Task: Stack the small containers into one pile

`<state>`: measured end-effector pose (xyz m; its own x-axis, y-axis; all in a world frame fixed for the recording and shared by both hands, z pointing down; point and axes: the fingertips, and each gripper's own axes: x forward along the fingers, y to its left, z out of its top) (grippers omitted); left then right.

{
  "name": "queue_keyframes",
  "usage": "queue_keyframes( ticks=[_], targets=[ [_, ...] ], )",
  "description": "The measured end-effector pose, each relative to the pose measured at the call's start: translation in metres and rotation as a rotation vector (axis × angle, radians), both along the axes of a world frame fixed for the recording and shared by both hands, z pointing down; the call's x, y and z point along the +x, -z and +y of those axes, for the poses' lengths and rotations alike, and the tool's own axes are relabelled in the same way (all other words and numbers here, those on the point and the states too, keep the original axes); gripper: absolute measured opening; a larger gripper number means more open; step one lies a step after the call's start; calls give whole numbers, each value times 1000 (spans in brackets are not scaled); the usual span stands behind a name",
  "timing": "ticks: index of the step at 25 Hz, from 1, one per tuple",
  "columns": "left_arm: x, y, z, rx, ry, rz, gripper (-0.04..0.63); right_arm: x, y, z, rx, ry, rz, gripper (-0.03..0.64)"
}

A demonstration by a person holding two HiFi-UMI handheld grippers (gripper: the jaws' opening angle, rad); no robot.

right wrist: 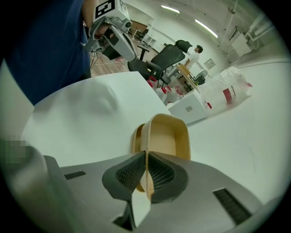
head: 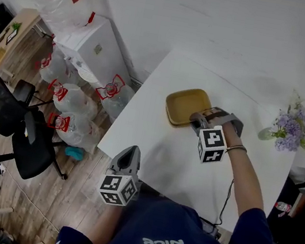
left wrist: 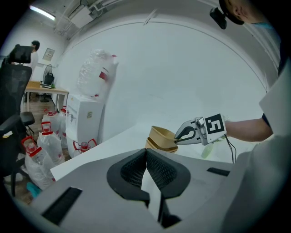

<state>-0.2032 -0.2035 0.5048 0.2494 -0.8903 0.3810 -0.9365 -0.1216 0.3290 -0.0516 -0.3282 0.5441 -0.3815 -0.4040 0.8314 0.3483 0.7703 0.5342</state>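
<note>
The right gripper [head: 197,120] is clamped on the near wall of the top container [head: 186,105], one pad inside the rim and one outside, as its own view shows. This shallow tan tray with rounded corners hangs tilted, with its far end low over the pile [left wrist: 160,145] and its gripped end raised. It is not yet seated flat. The pile stands about mid-tabletop [head: 164,85], somewhat toward the left edge and well back from the near edge.

The left gripper [head: 129,156] hovers at the near left corner of the tabletop, well apart from the pile. Its jaws are pressed together with nothing between them.

The container looks thin-walled and very light, and one pinch on a single wall carries it easily. That wall is probably a little springy, so a hard squeeze could buckle or crease it. The rolled rim is the stiffest part and the sensible place to hold. The trays taper, so they should nest once the corners line up. A skewed tray may wedge, or push the light pile across the smooth tabletop. The free left gripper could steady the pile at its left side if it slides.
</note>
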Motion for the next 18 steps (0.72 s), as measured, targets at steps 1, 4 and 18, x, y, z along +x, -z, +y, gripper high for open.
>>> queue_keyframes(
  ticks=[1,4,18],
  targets=[
    [-2,-1,0,-2,3,-1,20,-1,-1,0,-2,1,4,57],
    [-7,-3,-1,-6,10,-5,20,-1,-7,-1,-7,4,17,57],
    [-8,-8,-1,-18,11,3,20,0,-20,2,-27,-6,30,57]
  ],
)
